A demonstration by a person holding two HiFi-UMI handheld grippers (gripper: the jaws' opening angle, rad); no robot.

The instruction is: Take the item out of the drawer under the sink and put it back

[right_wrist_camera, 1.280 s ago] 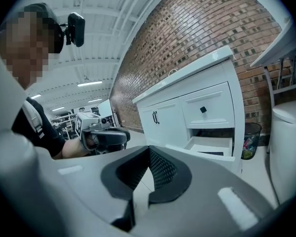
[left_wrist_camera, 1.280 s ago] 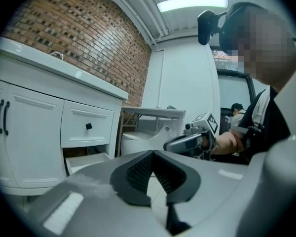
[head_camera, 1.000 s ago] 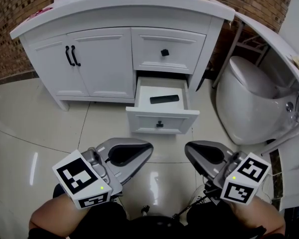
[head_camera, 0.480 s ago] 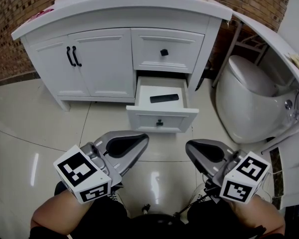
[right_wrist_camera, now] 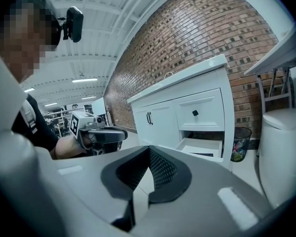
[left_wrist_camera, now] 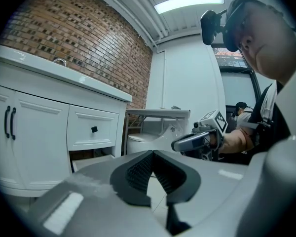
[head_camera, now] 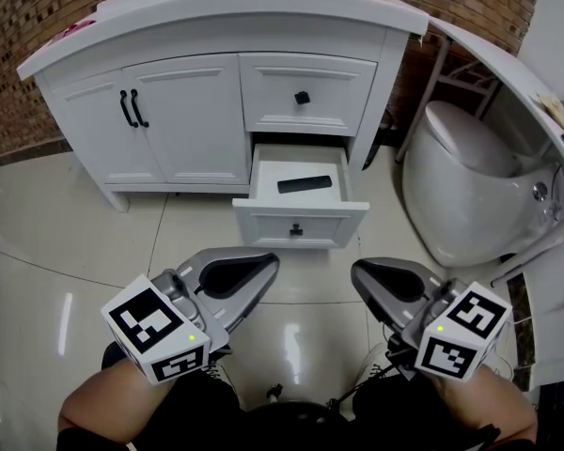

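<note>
Both grippers hover low over the glossy tiled floor [head_camera: 94, 242], well short of the white vanity [head_camera: 183, 120]. The left gripper [head_camera: 261, 269] has its jaws pressed together with nothing between them. The right gripper [head_camera: 367, 280] is likewise closed and empty, and the two sit side by side but apart. The vanity's lower drawer [head_camera: 301, 225] stands pulled out beneath a closed upper drawer [head_camera: 305, 94]. A slim black remote [head_camera: 305, 184] lies flat inside the open drawer, slightly askew, untouched by either tool. A white toilet [head_camera: 470, 195] stands to the vanity's right.
</note>
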